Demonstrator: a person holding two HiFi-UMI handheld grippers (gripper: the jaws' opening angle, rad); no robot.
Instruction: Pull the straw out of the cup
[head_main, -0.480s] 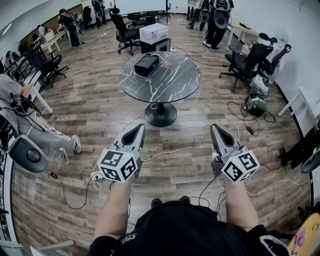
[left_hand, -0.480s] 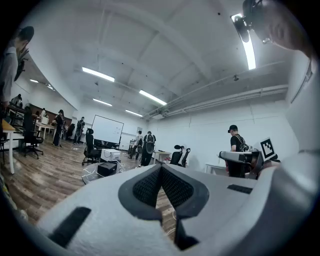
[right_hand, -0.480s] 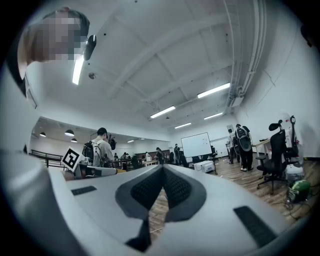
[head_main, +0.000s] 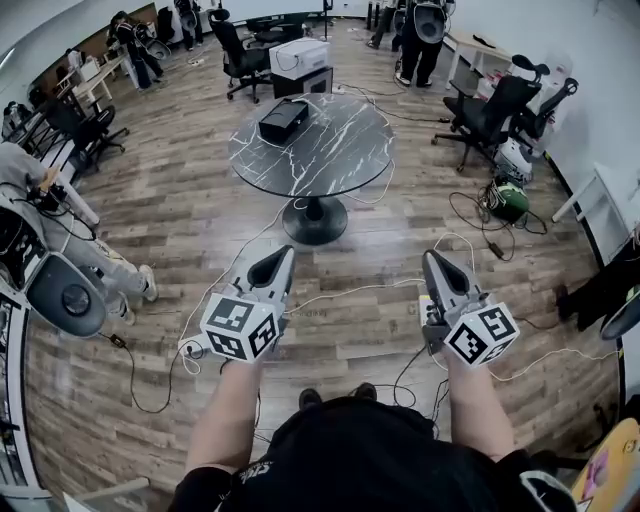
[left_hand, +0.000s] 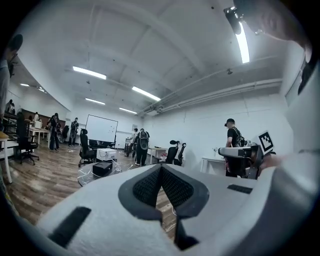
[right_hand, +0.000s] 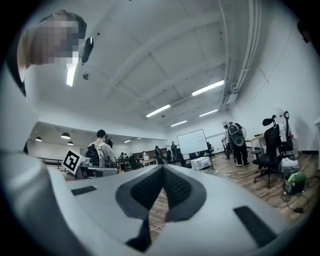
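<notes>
Tools first: my left tool (head_main: 283, 252) and right tool (head_main: 431, 256) are both closed on nothing, held level side by side above the wood floor (head_main: 200, 210). Beyond them stands the round bench (head_main: 345, 150) carrying a black box (head_main: 283, 120). I cannot tell where the cup or straw is.

1 black box (head_main: 284, 119) on marble table (head_main: 340, 155).
</notes>
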